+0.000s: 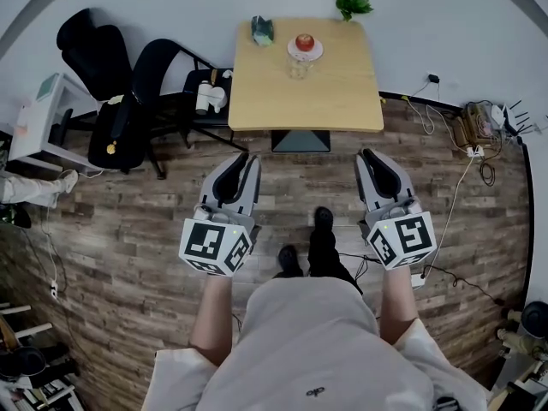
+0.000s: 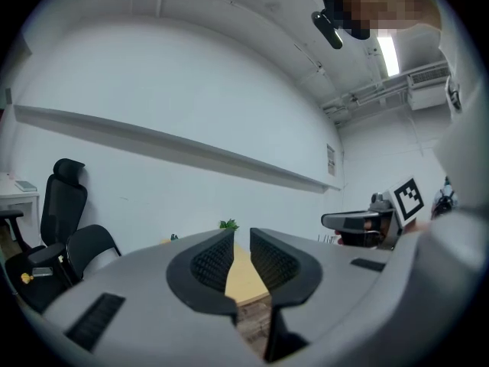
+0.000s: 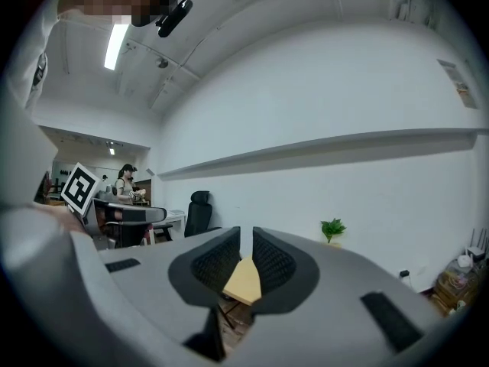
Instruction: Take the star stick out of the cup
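Observation:
A clear glass cup stands on the far wooden table, just in front of a small plate with a red apple. The star stick is too small to make out in it. Both grippers hang over the wooden floor near my body, well short of the table. My left gripper has a narrow gap between its pads and holds nothing. My right gripper also stands slightly open and empty. Through each gap a strip of the table shows.
A teal object and a potted plant sit at the table's back edge. Black office chairs and a white desk stand to the left. Cables and a power strip lie on the floor at right. A person stands far off.

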